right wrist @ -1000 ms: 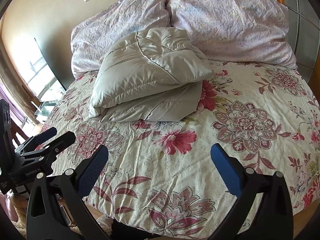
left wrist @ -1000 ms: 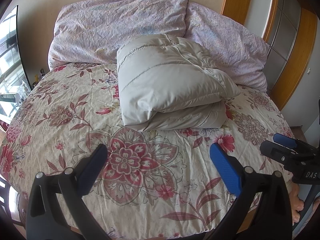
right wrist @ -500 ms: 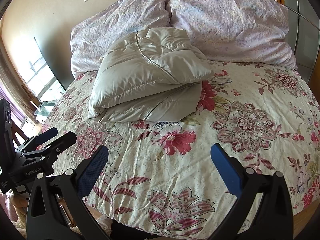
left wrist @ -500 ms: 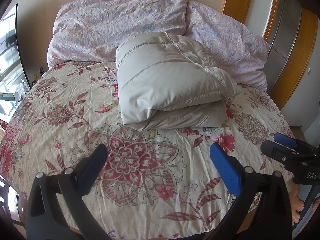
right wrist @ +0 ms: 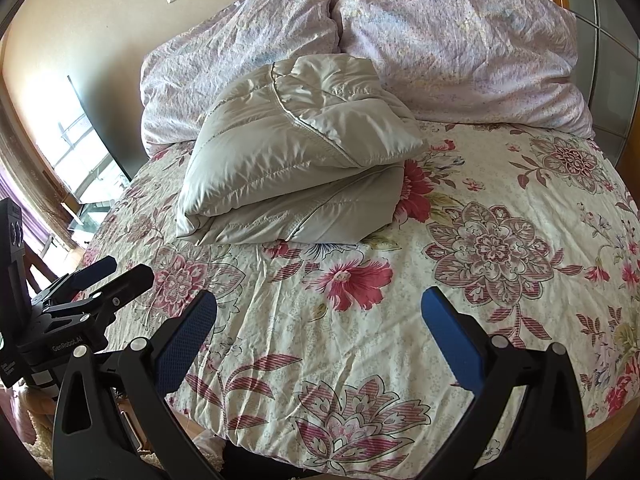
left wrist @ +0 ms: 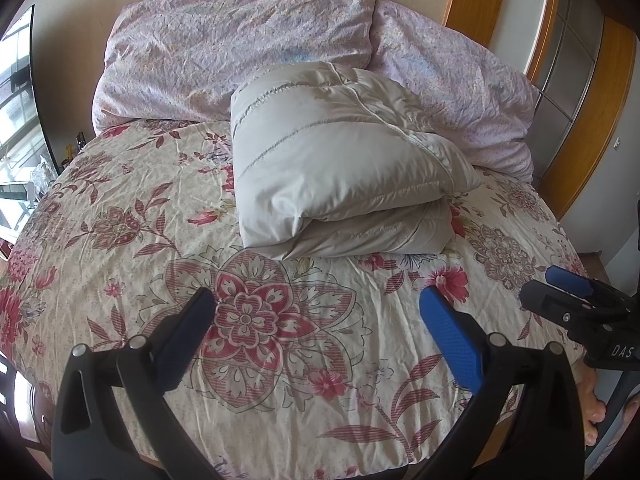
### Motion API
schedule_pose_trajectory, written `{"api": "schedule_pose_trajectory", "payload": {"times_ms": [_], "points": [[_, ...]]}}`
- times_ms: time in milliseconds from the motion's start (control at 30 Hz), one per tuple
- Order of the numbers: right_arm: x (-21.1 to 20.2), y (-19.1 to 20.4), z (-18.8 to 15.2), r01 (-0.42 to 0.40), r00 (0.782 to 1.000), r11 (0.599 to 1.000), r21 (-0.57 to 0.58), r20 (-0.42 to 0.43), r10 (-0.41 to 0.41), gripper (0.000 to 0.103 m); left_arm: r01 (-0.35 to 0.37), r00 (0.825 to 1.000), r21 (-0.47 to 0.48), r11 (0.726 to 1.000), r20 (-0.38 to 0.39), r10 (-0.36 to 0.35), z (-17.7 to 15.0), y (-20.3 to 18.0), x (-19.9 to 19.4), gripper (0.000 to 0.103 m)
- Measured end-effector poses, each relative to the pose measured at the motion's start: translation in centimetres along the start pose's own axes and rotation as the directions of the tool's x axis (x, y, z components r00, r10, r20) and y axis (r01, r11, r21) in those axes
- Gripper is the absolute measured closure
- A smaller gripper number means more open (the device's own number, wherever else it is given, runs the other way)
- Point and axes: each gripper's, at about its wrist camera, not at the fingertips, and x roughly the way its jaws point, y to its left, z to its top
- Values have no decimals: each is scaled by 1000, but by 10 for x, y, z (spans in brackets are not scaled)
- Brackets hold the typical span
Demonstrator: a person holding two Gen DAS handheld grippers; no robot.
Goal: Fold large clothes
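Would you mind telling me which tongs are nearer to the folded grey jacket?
Hard to call; roughly equal. Left tongs sit below the jacket, nearly centred; right tongs sit below and off to its right. Both open, touching nothing.

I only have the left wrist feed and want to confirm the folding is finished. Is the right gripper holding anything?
Observer: No. The right wrist view shows the right gripper wide open, with only the floral bedspread between its blue-padded fingers.
Operator: Any loose sleeve at the right end of the folded grey padded jacket?
Observer: None visible. The grey padded jacket ends there in two stacked layers, and the lower one lies partly over a red printed flower.
Operator: Where does my left gripper sit from that side?
Observer: The left gripper hovers by the bed's near left edge, apart from the jacket.
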Motion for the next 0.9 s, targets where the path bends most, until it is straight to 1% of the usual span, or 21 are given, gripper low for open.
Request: {"api": "schedule_pose_trajectory", "payload": {"times_ms": [900], "points": [[1, -4, 2, 1, 1000, 1000, -3, -2, -1, 1, 0, 1000, 10, 1000, -3, 0, -1, -2, 0, 2]]}}
